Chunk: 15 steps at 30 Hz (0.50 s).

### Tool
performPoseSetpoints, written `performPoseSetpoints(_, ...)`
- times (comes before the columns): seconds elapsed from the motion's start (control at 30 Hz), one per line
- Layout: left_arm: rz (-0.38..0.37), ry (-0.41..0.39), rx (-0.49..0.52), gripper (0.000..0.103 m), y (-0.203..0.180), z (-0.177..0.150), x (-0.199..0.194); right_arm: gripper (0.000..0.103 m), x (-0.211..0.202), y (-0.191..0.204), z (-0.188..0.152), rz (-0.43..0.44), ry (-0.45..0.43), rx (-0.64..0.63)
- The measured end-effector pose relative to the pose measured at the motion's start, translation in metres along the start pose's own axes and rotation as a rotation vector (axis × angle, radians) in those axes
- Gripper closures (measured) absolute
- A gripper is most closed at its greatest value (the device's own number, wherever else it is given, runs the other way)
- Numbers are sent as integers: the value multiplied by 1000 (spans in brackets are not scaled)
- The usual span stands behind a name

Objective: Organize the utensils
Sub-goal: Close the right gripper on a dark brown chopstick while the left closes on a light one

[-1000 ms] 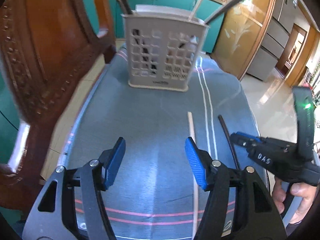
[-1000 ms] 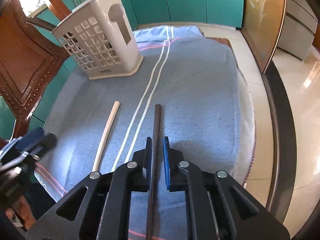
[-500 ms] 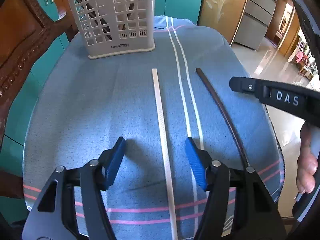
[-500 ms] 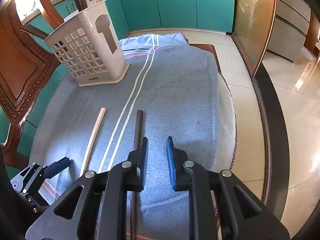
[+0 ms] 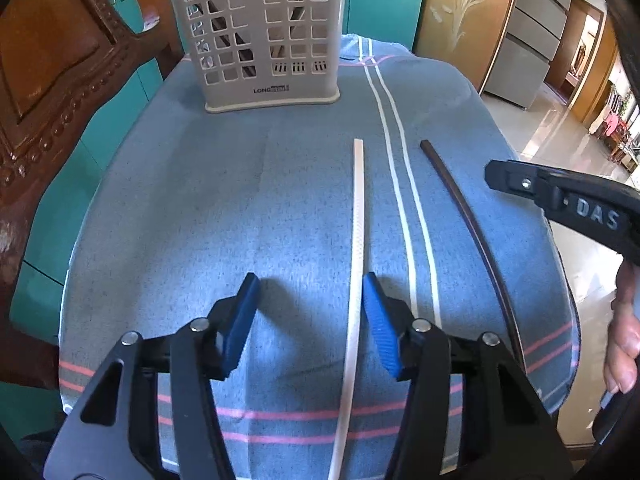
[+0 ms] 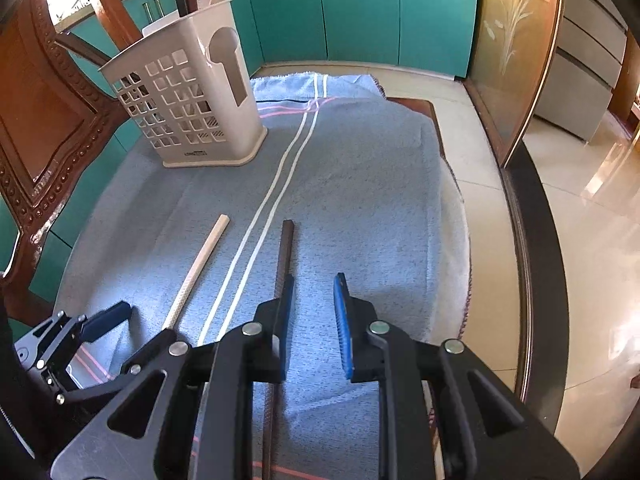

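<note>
L claw (image 5: 306,312): jaws apart and just been closing, white stick (image 5: 357,240) runs between them, hard against the R-side pad (image 5: 378,324) – contact can't be told for sure; the other pad stands clear of it. Stick's near end is cut off by the frame bottom, far end points toward the caddy (image 5: 260,36).

R claw (image 6: 314,312): jaws apart, just been opening, nothing clamped. Dark stick (image 6: 285,252) lies along the outside of its L-side finger, which hides the mid part; it shows again lower down, under the claw body. In the L cam the R claw shows only as a black tip w/ "DAS" on it, plus part of a hand (image 5: 624,332) at the edge.

Both sticks lie flat on the blue cloth (image 6: 360,200), either side of its white double stripe, well short of the caddy. Caddy stands at the far L of the cloth – the stuff inside it is mostly hidden, only dark and pale ends show. Wood chair (image 6: 44,120) behind it, partly cut off.
</note>
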<state>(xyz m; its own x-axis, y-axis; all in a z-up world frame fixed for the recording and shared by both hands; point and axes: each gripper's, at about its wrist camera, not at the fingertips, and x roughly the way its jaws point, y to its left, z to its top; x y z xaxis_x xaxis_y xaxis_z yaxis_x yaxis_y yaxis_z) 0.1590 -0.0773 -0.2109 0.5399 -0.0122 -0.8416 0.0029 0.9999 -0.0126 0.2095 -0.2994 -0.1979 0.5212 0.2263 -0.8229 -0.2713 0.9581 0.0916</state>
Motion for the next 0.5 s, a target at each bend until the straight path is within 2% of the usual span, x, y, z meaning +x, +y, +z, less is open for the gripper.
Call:
performPoseSetpoints(0.3,28,-30,-48,43,0,-2,3,80,1,-10,-5,-22,18,-33)
performPoseSetpoints(0.5,44,-43,-66,42,-1,-3,1,80,6,-2,-9,-8,28,-78)
